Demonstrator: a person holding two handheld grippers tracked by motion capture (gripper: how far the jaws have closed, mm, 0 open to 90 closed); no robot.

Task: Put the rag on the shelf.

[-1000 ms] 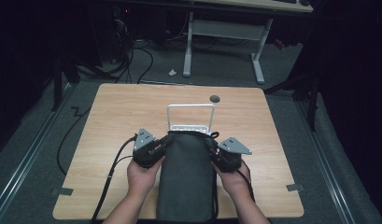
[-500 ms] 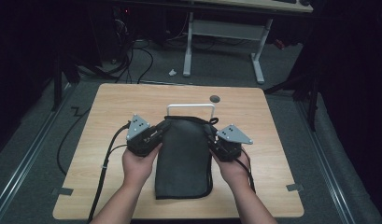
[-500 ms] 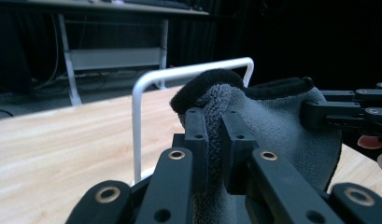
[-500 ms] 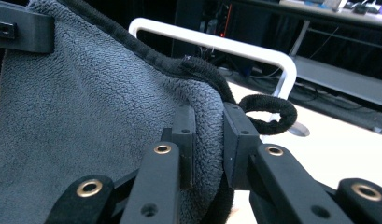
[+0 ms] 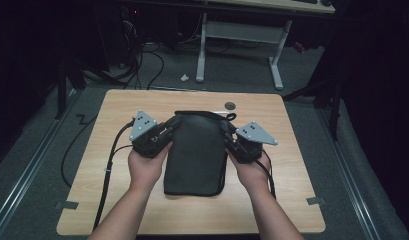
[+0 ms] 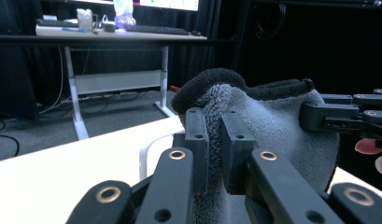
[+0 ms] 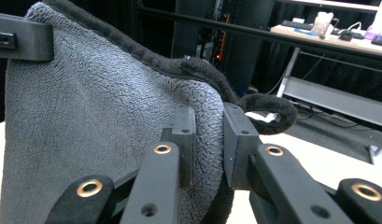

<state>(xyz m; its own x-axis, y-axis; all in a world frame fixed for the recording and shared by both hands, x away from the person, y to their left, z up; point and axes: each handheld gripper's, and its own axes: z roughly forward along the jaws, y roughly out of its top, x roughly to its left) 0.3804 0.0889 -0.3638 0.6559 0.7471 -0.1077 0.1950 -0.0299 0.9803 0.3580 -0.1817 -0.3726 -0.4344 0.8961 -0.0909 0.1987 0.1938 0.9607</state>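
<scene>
two grippers grasp one dark grey towel (image 5: 197, 150) by its far corners, held up over the wooden counter (image 5: 112, 200). in the high view the left gripper (image 5: 164, 134) pinches the towel's far left corner and the right gripper (image 5: 231, 137) pinches the far right one, a hand behind each. the cloth hangs between them as a long folded panel, its near end resting on the counter close to the person's forearms. the left gripper view looks along two black jaws clenched on fleecy grey fabric (image 6: 272, 126) with a thick black hem, and the other gripper's jaws (image 6: 347, 114) bite the same edge farther off at the right, with fingertips (image 6: 368, 146) beneath them. the right gripper view has its jaws closed on the towel's corner (image 7: 207, 126), where the black hem curls into a loop (image 7: 268, 112) beyond them. a small dark round disc (image 5: 230, 105) sits in the counter just beyond the towel.
</scene>
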